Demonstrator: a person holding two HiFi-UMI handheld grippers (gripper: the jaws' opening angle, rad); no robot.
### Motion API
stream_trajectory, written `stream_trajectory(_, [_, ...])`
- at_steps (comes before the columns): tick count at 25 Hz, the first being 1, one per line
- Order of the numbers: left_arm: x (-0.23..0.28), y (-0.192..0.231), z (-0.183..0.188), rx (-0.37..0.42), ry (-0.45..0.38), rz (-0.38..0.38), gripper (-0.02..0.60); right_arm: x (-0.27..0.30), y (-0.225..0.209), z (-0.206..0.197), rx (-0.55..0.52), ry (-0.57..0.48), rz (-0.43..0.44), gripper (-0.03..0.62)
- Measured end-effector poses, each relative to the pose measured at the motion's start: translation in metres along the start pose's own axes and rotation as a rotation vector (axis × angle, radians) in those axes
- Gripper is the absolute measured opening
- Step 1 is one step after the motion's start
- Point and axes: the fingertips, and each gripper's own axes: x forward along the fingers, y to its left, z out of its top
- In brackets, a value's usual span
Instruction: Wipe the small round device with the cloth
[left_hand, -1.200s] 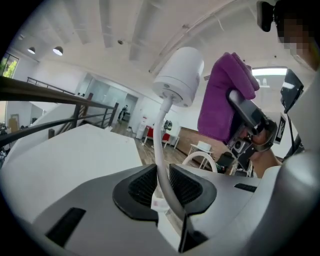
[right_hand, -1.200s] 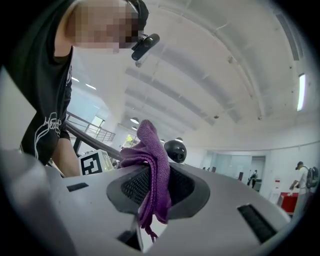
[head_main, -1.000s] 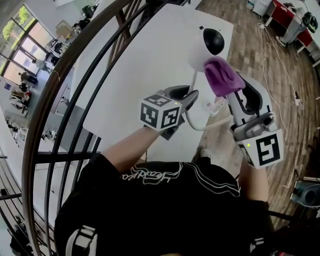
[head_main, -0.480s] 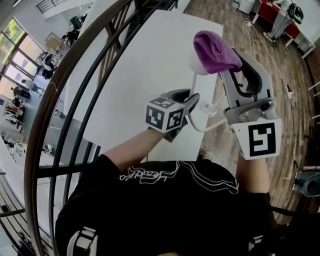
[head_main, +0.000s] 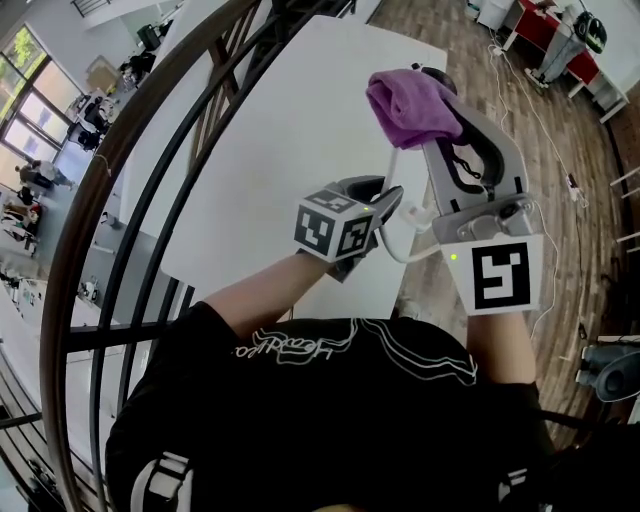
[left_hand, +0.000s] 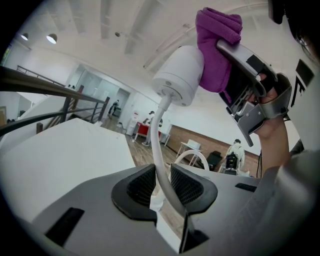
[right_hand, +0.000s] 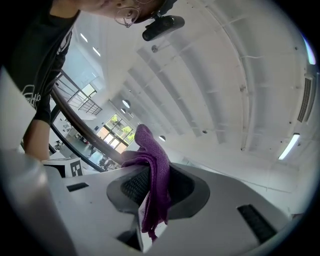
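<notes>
The right gripper (right_hand: 156, 186) is clamped on a purple cloth (right_hand: 159, 167), whose bunched end presses against the side of the small round white device (left_hand: 180, 75). The left gripper (left_hand: 162, 184) pinches the device's white stalk (left_hand: 156, 132); its jaws have just been opening a little. The device is raised above the white table (head_main: 290, 130).
</notes>
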Motion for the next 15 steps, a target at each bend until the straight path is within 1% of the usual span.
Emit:
stream_trajectory(5, [-0.002,-0.004,0.000,-0.006,-0.002,0.004,0.095,-0.001,0.010,-0.004,-0.013,0.017,0.017,0.072])
stream_trajectory(11, [-0.002,0.000,-0.001,-0.012,-0.007,0.001,0.095,0.002,0.026,-0.018,0.003,0.035,0.039,0.072])
stream_trajectory(15, [-0.004,0.000,-0.001,0.001,-0.009,-0.004,0.095,0.003,0.038,-0.026,0.011,0.045,0.060,0.072])
